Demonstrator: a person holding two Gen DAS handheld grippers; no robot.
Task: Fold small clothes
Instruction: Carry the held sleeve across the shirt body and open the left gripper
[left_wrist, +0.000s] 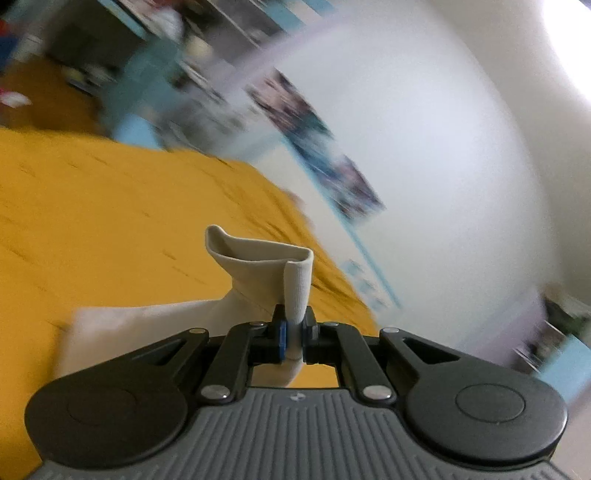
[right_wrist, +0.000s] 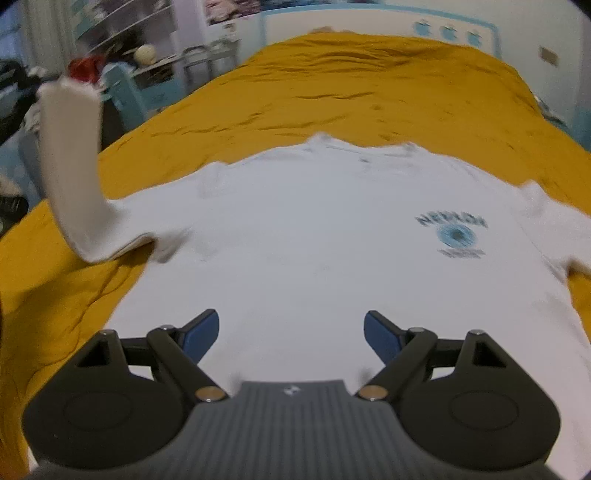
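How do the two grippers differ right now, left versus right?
The left gripper is shut on the sleeve of the white t-shirt; the right gripper is open and holds nothing. The left lifts its sleeve off the yellow bedspread; the right hovers over the shirt's flat body. Both have black arms and blue pads.

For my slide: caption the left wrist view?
Left tool pinches the white T-shirt's sleeve above the mustard bedspread.

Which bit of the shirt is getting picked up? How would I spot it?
Find the big yellow bedspread with the white T-shirt spread flat on it. Look at the left sleeve: it alone stands up off the bed, pinched in the left gripper.
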